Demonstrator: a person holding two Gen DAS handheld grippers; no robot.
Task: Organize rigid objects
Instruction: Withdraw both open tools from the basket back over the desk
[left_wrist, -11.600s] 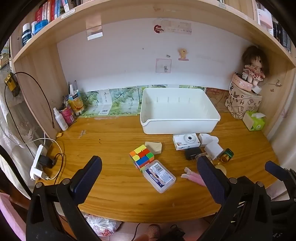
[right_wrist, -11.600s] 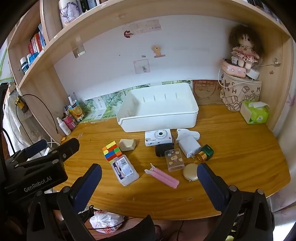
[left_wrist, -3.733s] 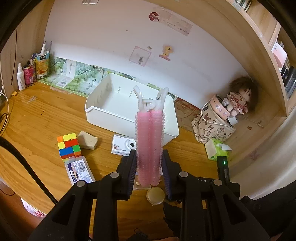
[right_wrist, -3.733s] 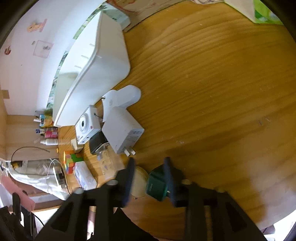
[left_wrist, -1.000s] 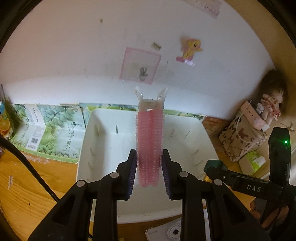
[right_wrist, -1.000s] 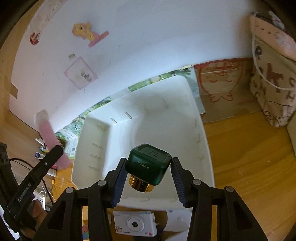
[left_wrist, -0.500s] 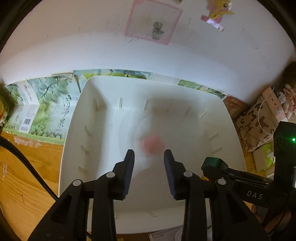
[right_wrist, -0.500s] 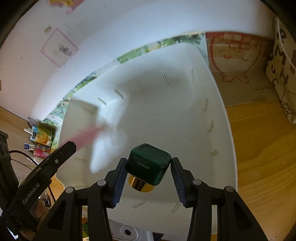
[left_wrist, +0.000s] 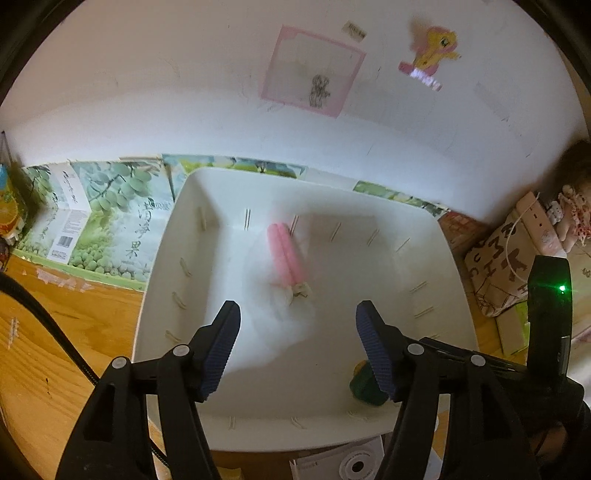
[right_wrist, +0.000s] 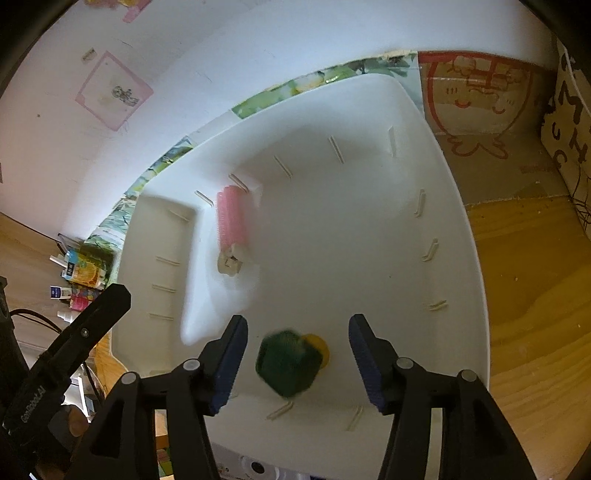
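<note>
White bin — blurred green bottle, half behind right tongs.

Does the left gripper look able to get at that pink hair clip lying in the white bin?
Probably yes: the left gripper is open above the bin, nothing covering the pink clip.

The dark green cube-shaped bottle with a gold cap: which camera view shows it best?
The right wrist view: the dark green cube-shaped bottle with a gold cap appears whole, though blurred, inside the white plastic bin. The left wrist view shows only part.
</note>
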